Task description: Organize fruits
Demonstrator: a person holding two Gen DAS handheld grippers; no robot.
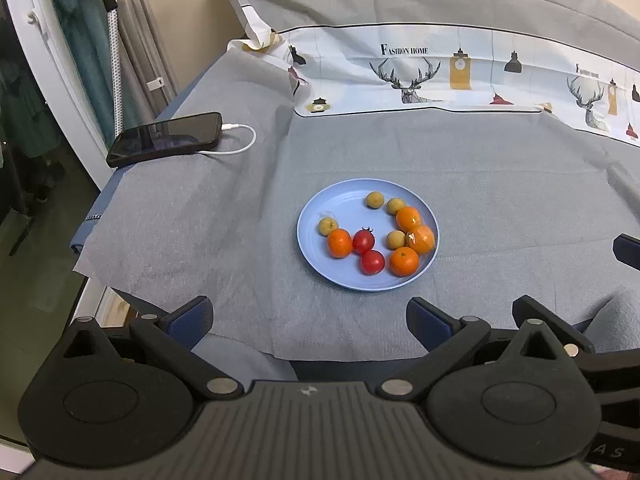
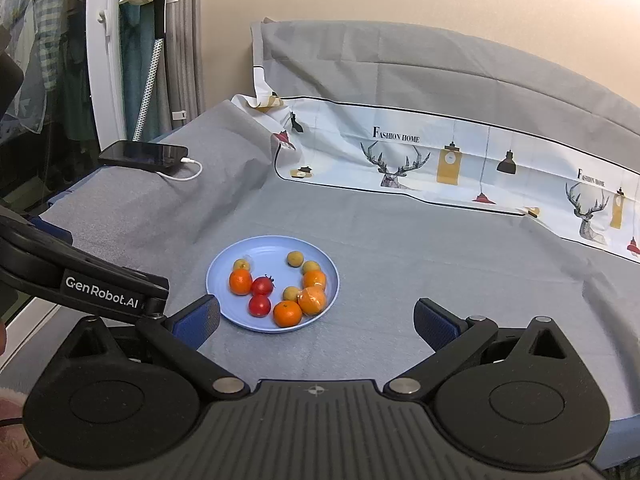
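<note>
Left wrist view, left to right: phone [image 1: 166,139] on a white charging cable; blue plate [image 1: 320,268] on the grey-covered table [image 1: 240,216], holding all the fruit: yellowish small fruits, oranges [image 1: 339,243], red tomatoes [image 1: 372,262], kinds intermixed.

Left gripper [image 1: 310,322]: jaws spread wide, empty, short of the plate. Right gripper [image 2: 316,322]: likewise.

Stage: fits fruit already gathered, or awaiting sorting by kind; undecided.

Writing: "FASHION HOME" on the printed cloth [image 1: 404,50]; "GenRobot.AI" on the left gripper's body.
</note>
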